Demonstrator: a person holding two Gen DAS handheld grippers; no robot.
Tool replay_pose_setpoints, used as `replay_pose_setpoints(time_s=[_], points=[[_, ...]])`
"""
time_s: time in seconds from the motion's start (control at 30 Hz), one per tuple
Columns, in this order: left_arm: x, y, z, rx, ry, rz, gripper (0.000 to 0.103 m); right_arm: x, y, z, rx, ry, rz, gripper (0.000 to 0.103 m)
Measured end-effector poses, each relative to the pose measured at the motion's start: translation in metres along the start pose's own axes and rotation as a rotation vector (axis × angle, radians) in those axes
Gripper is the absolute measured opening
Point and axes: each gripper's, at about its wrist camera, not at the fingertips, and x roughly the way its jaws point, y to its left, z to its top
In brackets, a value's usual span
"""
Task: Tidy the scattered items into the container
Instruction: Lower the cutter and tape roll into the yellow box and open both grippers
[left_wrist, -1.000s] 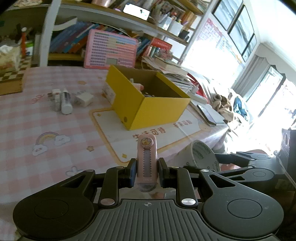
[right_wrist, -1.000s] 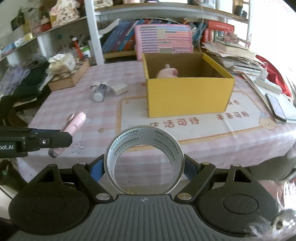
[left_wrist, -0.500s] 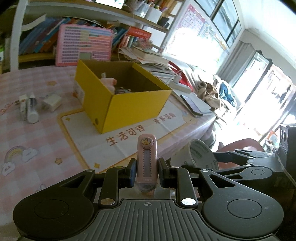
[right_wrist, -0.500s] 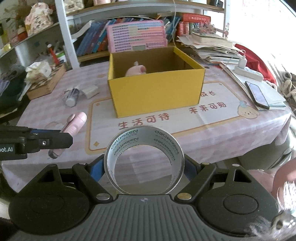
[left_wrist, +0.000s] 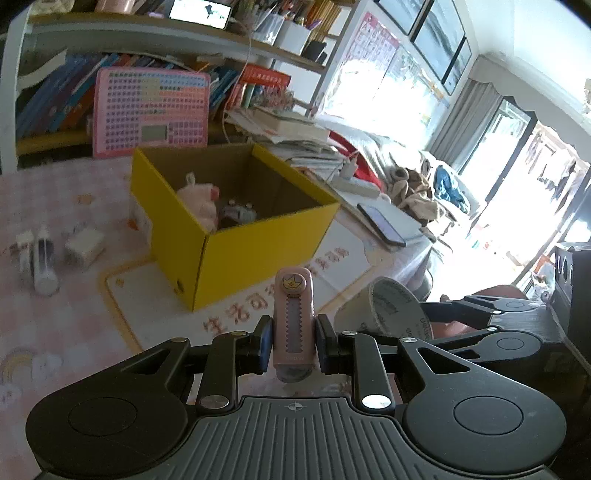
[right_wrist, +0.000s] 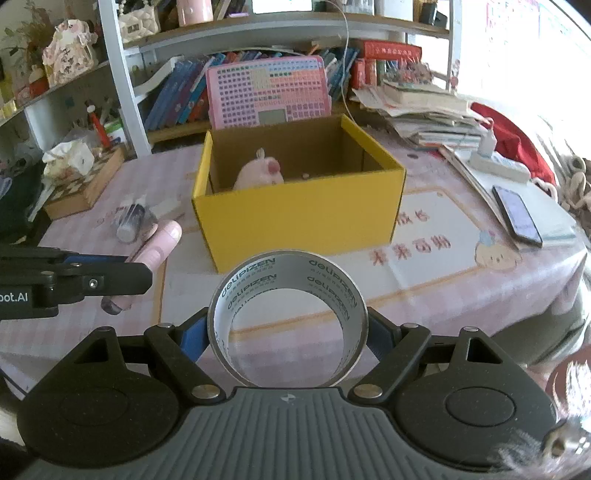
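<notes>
My left gripper (left_wrist: 291, 341) is shut on a pink box cutter (left_wrist: 293, 314), held upright above the table in front of the open yellow box (left_wrist: 258, 254). The cutter also shows in the right wrist view (right_wrist: 155, 251). My right gripper (right_wrist: 288, 332) is shut on a clear tape roll (right_wrist: 288, 295), in front of the yellow box (right_wrist: 295, 218); the roll shows in the left wrist view (left_wrist: 391, 310). A pink plush toy (right_wrist: 260, 173) lies inside the box. A small bottle (left_wrist: 44, 258) and a white block (left_wrist: 85, 249) lie on the table left of the box.
The table has a pink checked cloth (right_wrist: 92, 332) and a white mat (right_wrist: 424, 258) under the box. A phone (right_wrist: 517, 216) and stacked papers (right_wrist: 424, 114) lie at the right. A pink toy keyboard (right_wrist: 267, 96) and a bookshelf (right_wrist: 166, 99) stand behind. A wooden checkered box (right_wrist: 85, 181) sits at left.
Both grippers have moved closer to the yellow box, which looms larger and more central. Each keeps hold of its item.
</notes>
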Motion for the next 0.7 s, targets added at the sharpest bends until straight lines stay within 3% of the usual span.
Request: replay_pose_setpoints(time_s=[0.37,0.7], points=[[0.027,0.002,0.045,0.03,-0.07,0.021,0.023,0.021,-0.02,0.058,-0.048,-0.098,0.008,0.083],[0.062,0.007,0.089,0.05,-0.119,0.11,0.023,0.051,-0.053,0.121,-0.125,-0.187,0.032,0.083]])
